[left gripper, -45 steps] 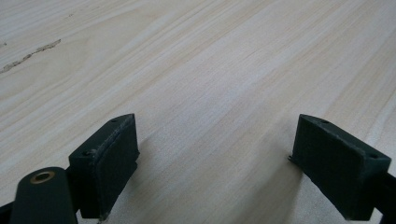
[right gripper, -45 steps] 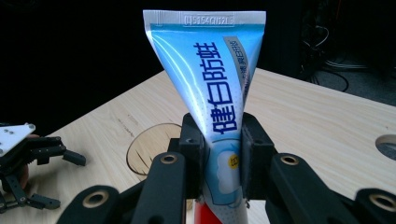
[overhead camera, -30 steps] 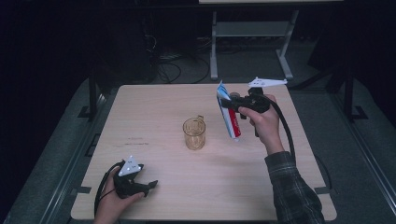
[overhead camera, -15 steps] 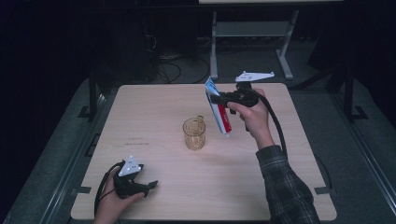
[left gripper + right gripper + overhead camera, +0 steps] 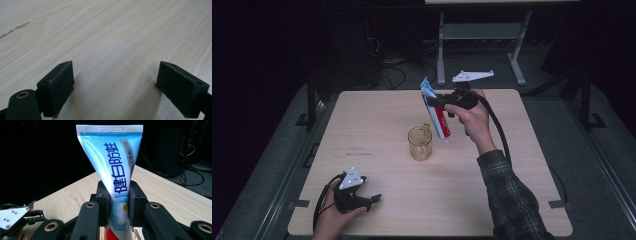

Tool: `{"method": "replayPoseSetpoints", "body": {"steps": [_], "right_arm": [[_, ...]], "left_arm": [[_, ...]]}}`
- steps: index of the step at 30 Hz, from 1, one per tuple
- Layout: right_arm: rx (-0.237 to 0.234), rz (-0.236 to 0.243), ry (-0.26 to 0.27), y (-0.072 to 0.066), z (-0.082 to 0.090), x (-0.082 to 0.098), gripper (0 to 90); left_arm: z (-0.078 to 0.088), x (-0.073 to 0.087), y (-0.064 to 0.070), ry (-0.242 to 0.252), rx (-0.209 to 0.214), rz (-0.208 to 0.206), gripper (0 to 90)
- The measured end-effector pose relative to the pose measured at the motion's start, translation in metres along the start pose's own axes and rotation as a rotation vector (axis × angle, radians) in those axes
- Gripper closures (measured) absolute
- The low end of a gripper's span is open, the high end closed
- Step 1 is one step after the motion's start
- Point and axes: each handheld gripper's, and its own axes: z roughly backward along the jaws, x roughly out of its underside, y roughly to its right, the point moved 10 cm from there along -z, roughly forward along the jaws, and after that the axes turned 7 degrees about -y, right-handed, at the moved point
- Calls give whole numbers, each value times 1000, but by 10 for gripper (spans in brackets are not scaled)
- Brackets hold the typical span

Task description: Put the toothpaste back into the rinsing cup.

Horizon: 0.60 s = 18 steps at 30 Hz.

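Blue-and-white, with a red lower part, a toothpaste tube (image 5: 435, 112) is being held above the desk (image 5: 372, 125) by the right gripper (image 5: 439, 102), whose fingers (image 5: 103, 200) are being pressed onto the tube's flat sides, as is being shown closely in the right gripper view (image 5: 117, 182). The tube is being kept tilted in the high view, its crimped end toward eleven o'clock and its lower end toward five o'clock. That lower end is being held just beside and a little above the rim of an amber glass mug (image 5: 419, 142), at about the mug's two o'clock; whether the two are touching cannot be told. The mug is being left upright near the middle of the desk. At about seven o'clock from the mug, well apart from it, the left gripper (image 5: 371, 199) is being rested on the desk near its front edge. Its fingers (image 5: 60, 85) are being kept wide apart over bare wood, with nothing between them.
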Motion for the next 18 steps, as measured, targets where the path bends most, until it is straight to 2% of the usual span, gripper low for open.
{"method": "replayPoseSetpoints", "body": {"steps": [13, 18], "right_arm": [[-25, 27, -7, -14, -22, -16, 737], [-36, 22, 2, -17, -29, -19, 738]], "left_arm": [[0, 0, 1, 4, 6, 1, 131], [0, 0, 2, 4, 7, -1, 130]]}}
